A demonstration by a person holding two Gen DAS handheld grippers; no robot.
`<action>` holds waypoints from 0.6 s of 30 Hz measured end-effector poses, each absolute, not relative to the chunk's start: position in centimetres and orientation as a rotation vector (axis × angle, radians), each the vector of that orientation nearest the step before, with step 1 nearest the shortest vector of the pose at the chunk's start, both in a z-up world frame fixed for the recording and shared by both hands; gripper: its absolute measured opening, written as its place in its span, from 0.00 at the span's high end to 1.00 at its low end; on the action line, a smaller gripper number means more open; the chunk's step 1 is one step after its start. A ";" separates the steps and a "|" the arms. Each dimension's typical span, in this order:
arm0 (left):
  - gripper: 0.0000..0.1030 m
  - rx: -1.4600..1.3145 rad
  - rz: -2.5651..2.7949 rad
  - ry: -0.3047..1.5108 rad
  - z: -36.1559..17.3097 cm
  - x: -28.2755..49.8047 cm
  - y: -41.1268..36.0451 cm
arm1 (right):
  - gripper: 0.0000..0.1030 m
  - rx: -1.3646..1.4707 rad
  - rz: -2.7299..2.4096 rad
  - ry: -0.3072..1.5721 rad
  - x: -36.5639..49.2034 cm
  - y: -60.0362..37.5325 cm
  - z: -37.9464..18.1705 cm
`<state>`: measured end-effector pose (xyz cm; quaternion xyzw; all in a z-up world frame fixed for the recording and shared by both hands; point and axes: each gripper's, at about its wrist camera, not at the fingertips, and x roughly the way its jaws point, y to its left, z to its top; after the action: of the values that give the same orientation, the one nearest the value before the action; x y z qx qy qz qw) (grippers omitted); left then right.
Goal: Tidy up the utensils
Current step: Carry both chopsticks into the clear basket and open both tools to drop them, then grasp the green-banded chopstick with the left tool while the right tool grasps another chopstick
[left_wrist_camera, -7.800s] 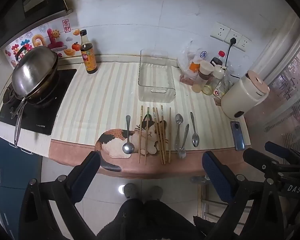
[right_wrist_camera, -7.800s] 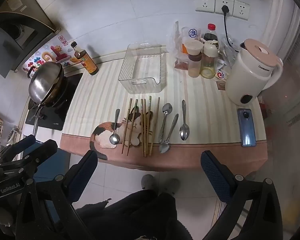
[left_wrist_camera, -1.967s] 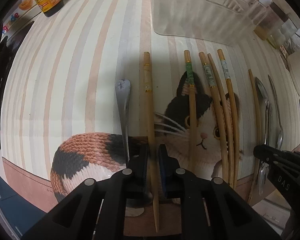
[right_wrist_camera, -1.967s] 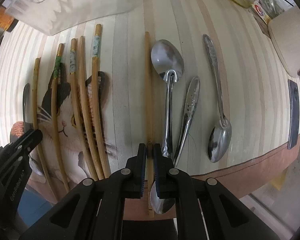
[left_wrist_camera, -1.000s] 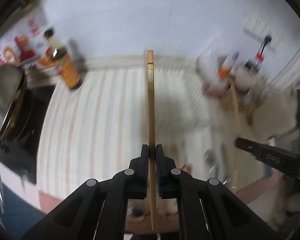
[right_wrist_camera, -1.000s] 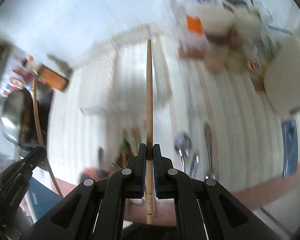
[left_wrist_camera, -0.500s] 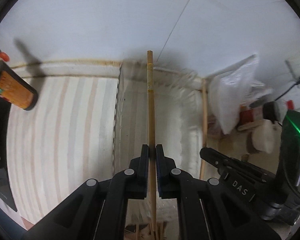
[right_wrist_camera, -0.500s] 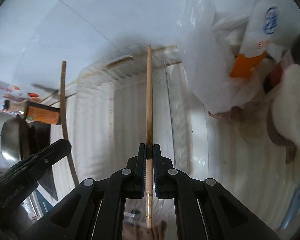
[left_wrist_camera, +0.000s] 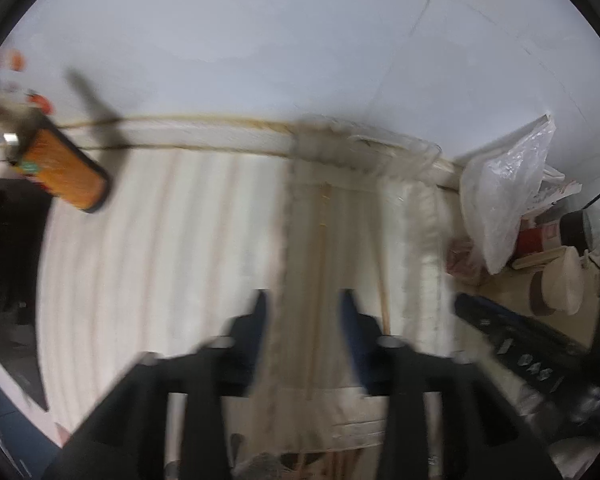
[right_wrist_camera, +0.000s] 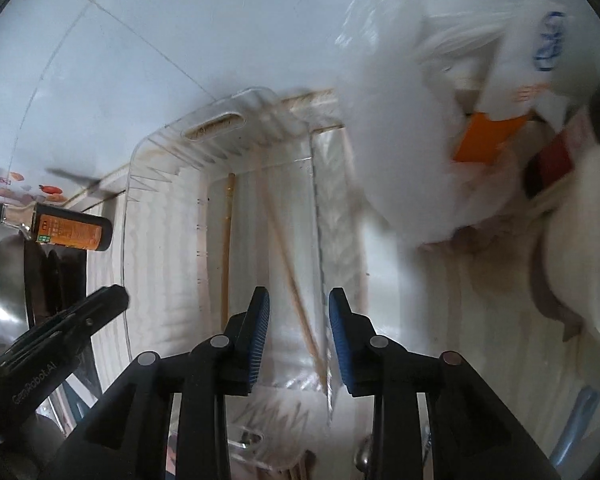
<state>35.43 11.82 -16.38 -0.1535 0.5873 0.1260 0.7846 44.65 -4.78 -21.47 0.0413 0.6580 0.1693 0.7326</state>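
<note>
A clear plastic bin (right_wrist_camera: 220, 120) stands on the striped counter mat against the wall; it also shows in the left wrist view (left_wrist_camera: 416, 240). Two wooden chopsticks lie loose inside it: one straight (right_wrist_camera: 227, 240) (left_wrist_camera: 320, 264), one slanted (right_wrist_camera: 288, 264) (left_wrist_camera: 381, 280). My left gripper (left_wrist_camera: 303, 312) is open and empty above the bin's near end. My right gripper (right_wrist_camera: 294, 316) is open and empty over the bin, beside the left one (right_wrist_camera: 60, 328). Tips of other chopsticks (left_wrist_camera: 336, 460) and a spoon (right_wrist_camera: 364, 456) show at the bottom edge.
A brown sauce bottle (left_wrist_camera: 66, 172) stands left of the bin, with the wok (right_wrist_camera: 4, 280) and stove beyond. A white plastic bag (left_wrist_camera: 504, 192) and condiment jars (left_wrist_camera: 556, 284) crowd the right side. The tiled wall is directly behind the bin.
Half a second ago each gripper was shut on a chopstick held over the bin. Both have opened, and the two chopsticks now lie inside the bin.
</note>
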 end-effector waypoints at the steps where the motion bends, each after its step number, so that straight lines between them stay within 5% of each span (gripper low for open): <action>1: 0.33 -0.306 0.293 1.249 -15.9 34.8 11.8 | 0.62 0.078 0.356 1.419 44.0 -5.3 -20.8; 3: 0.24 -0.249 0.349 1.194 -14.8 33.0 11.7 | 0.57 0.053 0.326 1.376 42.6 -6.3 -19.6; 5: 0.01 -0.217 0.383 1.146 -14.1 31.3 11.6 | 0.46 0.044 0.301 1.334 41.3 -7.1 -18.6; 8: 0.00 -0.227 0.402 1.103 -13.2 28.7 11.6 | 0.32 0.031 0.258 1.270 38.9 -8.4 -17.5; 16: 0.00 -0.176 0.422 1.119 -14.4 22.3 9.0 | 0.32 0.052 0.226 1.246 32.1 -11.9 -17.9; 18: 0.00 -0.186 0.391 1.173 -16.4 21.0 7.6 | 0.40 0.081 0.223 1.264 30.5 -13.0 -18.7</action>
<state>21.02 7.59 -16.44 -0.0871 0.5489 0.1829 0.8110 30.49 -13.00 -18.65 0.0378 0.5893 0.1039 0.8003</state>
